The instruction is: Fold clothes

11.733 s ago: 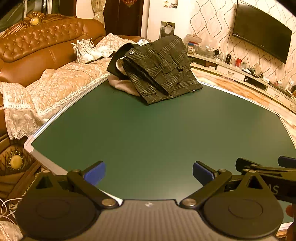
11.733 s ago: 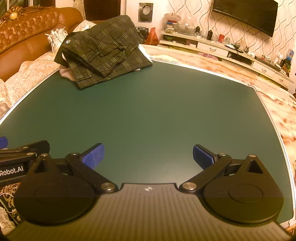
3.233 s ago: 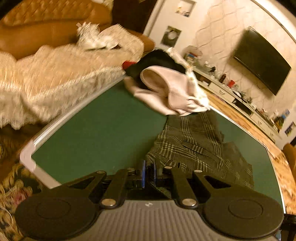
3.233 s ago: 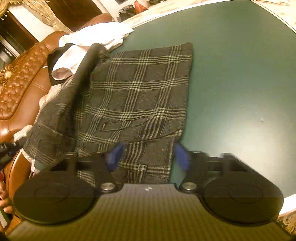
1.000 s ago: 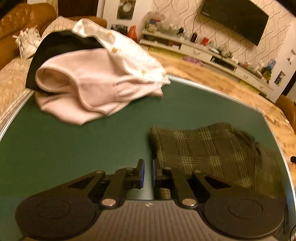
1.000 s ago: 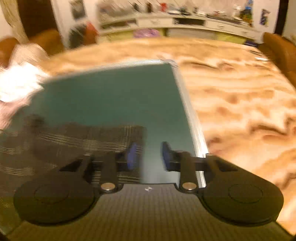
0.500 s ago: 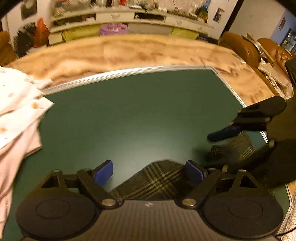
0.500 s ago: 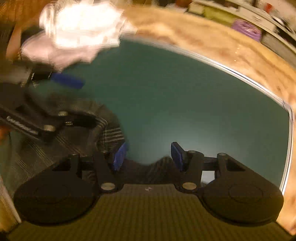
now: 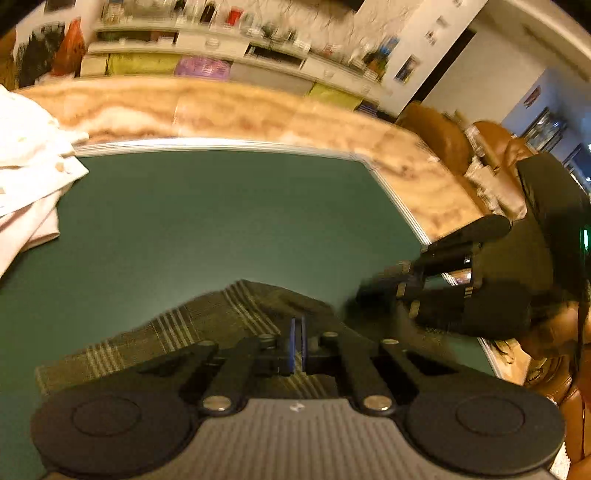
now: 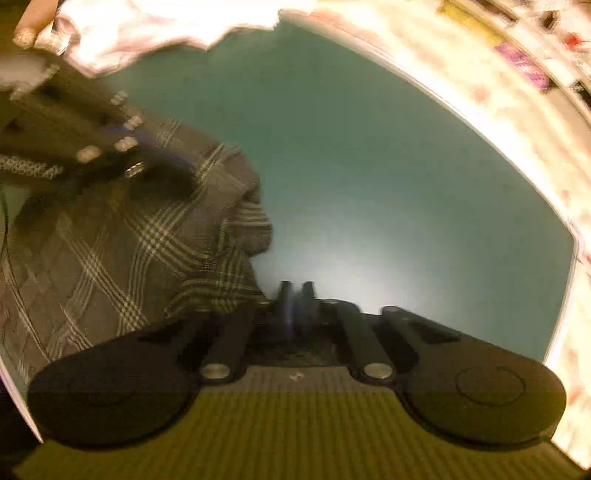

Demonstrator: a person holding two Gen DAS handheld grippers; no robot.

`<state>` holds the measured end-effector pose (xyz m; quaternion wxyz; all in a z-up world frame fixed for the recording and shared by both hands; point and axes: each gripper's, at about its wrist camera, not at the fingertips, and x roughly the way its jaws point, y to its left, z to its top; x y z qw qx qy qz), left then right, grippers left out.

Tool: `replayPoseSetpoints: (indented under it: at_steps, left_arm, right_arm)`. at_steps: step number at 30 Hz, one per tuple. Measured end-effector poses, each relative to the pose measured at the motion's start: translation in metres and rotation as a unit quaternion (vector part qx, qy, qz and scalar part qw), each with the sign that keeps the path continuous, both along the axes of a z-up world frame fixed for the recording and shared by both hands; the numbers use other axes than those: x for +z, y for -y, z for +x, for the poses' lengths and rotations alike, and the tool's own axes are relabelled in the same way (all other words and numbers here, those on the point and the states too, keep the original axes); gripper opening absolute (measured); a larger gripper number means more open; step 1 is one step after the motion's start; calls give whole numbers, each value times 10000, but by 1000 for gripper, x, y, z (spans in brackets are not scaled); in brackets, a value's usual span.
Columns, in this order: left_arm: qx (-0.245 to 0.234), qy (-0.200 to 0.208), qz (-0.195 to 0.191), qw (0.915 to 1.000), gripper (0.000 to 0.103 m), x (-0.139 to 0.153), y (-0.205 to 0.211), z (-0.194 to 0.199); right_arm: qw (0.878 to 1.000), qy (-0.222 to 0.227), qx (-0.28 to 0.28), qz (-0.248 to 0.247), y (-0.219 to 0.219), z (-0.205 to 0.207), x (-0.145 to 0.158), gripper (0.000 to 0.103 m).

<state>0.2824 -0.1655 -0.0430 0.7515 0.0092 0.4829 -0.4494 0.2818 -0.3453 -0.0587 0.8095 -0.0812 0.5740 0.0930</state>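
Observation:
A dark plaid garment (image 9: 207,321) lies crumpled on the green table (image 9: 221,214), near its front right corner. My left gripper (image 9: 297,339) points down at a fold of it, its jaws closing with the blue pads pressed together on the cloth. In the right wrist view the same plaid garment (image 10: 110,243) spreads to the left. My right gripper (image 10: 295,301) sits at its near edge, jaws closing, with dark cloth bunched under the pads. Each gripper shows blurred in the other's view: the right gripper (image 9: 391,291) and the left gripper (image 10: 110,147).
A heap of white and pink clothes (image 9: 29,184) lies at the table's far left, also white clothes (image 10: 147,29). The metal table rim (image 9: 399,206) borders a marble floor (image 9: 258,110). A person's dark sleeve (image 9: 546,236) and brown leather chairs (image 9: 439,136) are at the right.
Half a second ago both grippers stood open over the plaid garment's edge; now both are shut on it. Both views have swung toward the table's right corner.

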Motion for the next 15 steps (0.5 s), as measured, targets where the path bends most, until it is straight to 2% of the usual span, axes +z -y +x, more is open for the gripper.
replayPoseSetpoints:
  at_steps: [2,4,6,7,9,10,11,13,15]
  left_arm:
    - [-15,170,-139,9998,3,4,-11,-19]
    - [-42,207,-130,9997,4,-1,-18,-35]
    - [-97,-10,-101,9999,4,-17,-18,-43]
    - [-154,-134,-94,9997,4,-25,-16,-47]
    - [-214,-260,-100,9994,4,-35,-12,-55]
    - [-252,-278,-125,9992,4,-36,-11,-60]
    - [-288,-297,-146,9990,5,-38,-10,-64]
    - [-338,-335,-113,9988,6,-45,-6,-70]
    - [-331,-368,-39,9988,7,-54,-4,-74]
  right_arm:
    - [9964,626,-488,311,13,-22,21,1]
    - [9801,1348,-1090,970,30,-54,44,1]
    - [9622,1695,-1549,1467,41,-81,50,2]
    - [9622,1580,-1587,1550,46,-82,45,4]
    - [9698,1144,-1535,1510,49,-69,24,22]
    - [9732,957,-1518,1435,49,-62,13,41]
    - [9781,753,-1419,1323,47,-55,3,53]
    - [9910,491,-825,929,23,-43,-7,54]
    - [9957,472,-494,619,6,-37,1,58]
